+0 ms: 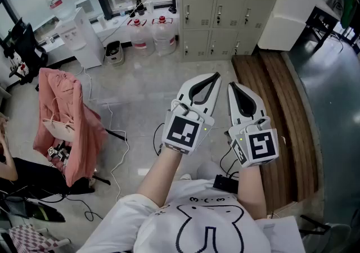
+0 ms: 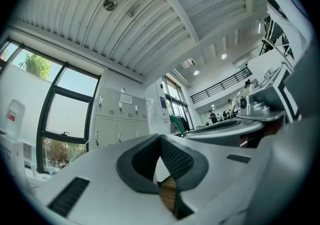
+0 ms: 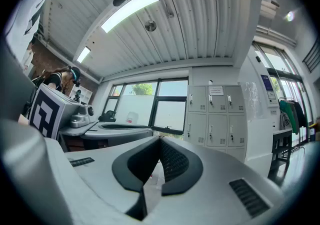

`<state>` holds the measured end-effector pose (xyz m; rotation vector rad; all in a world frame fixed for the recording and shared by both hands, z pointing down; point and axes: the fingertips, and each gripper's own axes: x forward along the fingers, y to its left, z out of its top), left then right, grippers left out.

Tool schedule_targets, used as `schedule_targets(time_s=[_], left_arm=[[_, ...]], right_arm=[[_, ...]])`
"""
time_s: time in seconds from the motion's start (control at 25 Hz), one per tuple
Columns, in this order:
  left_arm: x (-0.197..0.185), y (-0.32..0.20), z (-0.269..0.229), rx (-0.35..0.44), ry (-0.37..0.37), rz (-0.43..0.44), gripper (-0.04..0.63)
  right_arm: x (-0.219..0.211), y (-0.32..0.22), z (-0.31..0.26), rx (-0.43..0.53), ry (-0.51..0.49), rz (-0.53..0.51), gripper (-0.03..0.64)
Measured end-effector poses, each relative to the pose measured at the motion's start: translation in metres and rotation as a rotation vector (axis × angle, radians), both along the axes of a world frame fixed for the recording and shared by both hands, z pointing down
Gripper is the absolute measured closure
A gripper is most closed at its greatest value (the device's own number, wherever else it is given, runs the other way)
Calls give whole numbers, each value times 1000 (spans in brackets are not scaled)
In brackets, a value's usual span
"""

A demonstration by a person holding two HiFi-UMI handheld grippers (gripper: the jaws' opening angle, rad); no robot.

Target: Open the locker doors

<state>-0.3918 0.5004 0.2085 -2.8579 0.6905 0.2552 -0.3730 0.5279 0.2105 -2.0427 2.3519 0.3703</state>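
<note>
A bank of grey lockers stands against the far wall, every door closed, each with a small handle; the same lockers show in both gripper views. My left gripper and right gripper are held side by side above the floor, well short of the lockers. Both point toward them. Each pair of jaws meets at the tips with nothing between. The left gripper and right gripper look shut in their own views too.
Two large water bottles stand left of the lockers, a water dispenser further left. A chair draped in pink cloth sits at the left with cables on the floor. A wooden platform runs along the right; a white cabinet stands beyond it.
</note>
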Motion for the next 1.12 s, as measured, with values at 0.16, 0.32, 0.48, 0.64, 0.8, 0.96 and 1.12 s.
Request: schedule_targets(time_s=[0.16,0.32,0.48,0.64,0.8,0.96,1.12], left_arm=[[0,-6,3,-13,3,7,581],[7,-15,3,-11,0,18,581],[24,-36,3,-17,-2,23,581],[48,-64,6,-26,-6,20,581],[82,-101,9,-26,-8,10,581],[127,-139,9,-31,-16,4,581],[181,-179,7,-53,-13,-3,581]], right_arm=[[-4,-6,3,-4,10,-2,604],[-1,-17,6,-16,17,-2,604],[10,-37,5,-18,41,-14,606],[33,-66,9,-20,68,-17,606],[68,-103,12,-15,69,-16,606],[118,-143,9,-15,56,-5,607],[172,-183,6,-26,57,-7,606]])
